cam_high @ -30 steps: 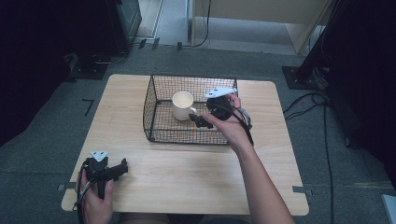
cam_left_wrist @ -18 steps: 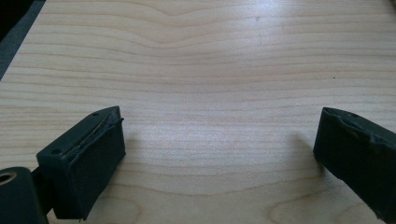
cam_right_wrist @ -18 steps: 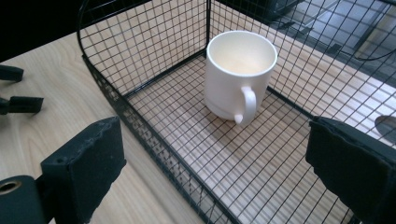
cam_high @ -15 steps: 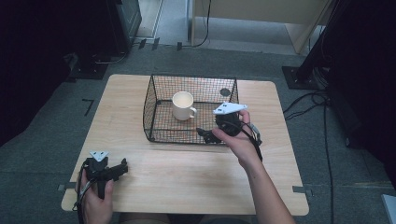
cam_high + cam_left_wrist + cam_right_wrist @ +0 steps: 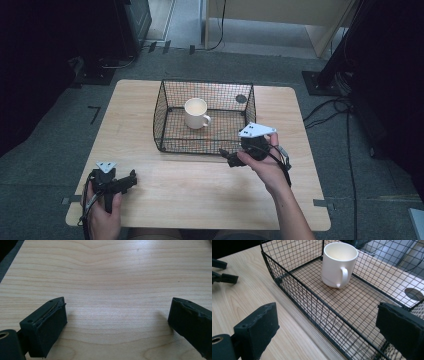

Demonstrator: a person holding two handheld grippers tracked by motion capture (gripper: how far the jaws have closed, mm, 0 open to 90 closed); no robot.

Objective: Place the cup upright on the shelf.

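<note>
White ceramic mug (image 5: 196,113) stands upright on the floor of the black wire mesh basket (image 5: 165,102), toward its left half in the high view, handle turned to the near right. The basket sits on the light wooden table (image 5: 200,185) at its far middle. The right gripper view brings the mug (image 5: 338,263) close, showing its empty cream inside and the looped handle, and the basket's near wall (image 5: 312,302) crossing between the 2 black jaws; a round hole (image 5: 414,293) in the tabletop shows behind the mesh, seen from above as a dark spot (image 5: 241,99). The right gripper (image 5: 231,157), held outside the basket's near right corner, has its jaws spread wide and empty, touching nothing. The left gripper (image 5: 129,179) rests low at the table's near left corner, well apart from the basket; the left gripper view shows bare wood grain between its 2 jaws, also wide apart and empty. No readable writing or brand marks appear on the mug, basket or grippers.
</note>
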